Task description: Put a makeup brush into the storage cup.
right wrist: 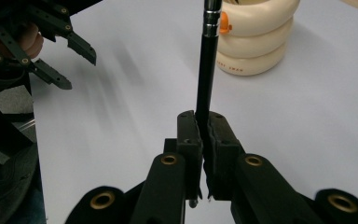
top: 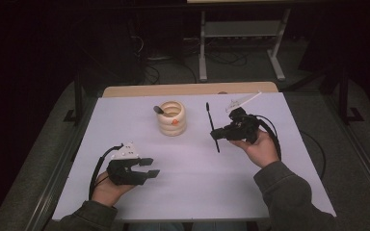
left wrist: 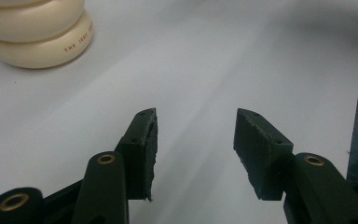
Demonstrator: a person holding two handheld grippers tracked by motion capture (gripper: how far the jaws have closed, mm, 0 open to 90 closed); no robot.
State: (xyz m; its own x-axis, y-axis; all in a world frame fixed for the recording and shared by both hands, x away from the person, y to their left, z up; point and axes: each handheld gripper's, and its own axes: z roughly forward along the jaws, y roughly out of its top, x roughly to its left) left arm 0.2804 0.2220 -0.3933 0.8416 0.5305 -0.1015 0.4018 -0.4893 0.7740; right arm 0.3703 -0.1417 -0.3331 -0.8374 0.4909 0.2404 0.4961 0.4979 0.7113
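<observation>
A cream ribbed holder [top: 172, 118] stands at the table's middle back, with a dark-tipped item [top: 158, 110] leaning in it. My right gripper [top: 218, 134] is shut on a thin black brush [top: 212, 126], held above the table to the holder's right. In the right gripper view the brush handle [right wrist: 207, 70] rises from between the closed jaws toward the holder [right wrist: 254, 37]. My left gripper [top: 150, 167] hovers open near the front left, nothing between its fingers [left wrist: 142, 151]. The holder [left wrist: 37, 32] sits at the upper left of the left gripper view.
A white sheet [top: 192, 192] covers the table, with a wooden edge [top: 188, 89] at the back. Cables [top: 318, 149] trail off the right side. A metal stand [top: 241, 43] sits on the floor beyond the table.
</observation>
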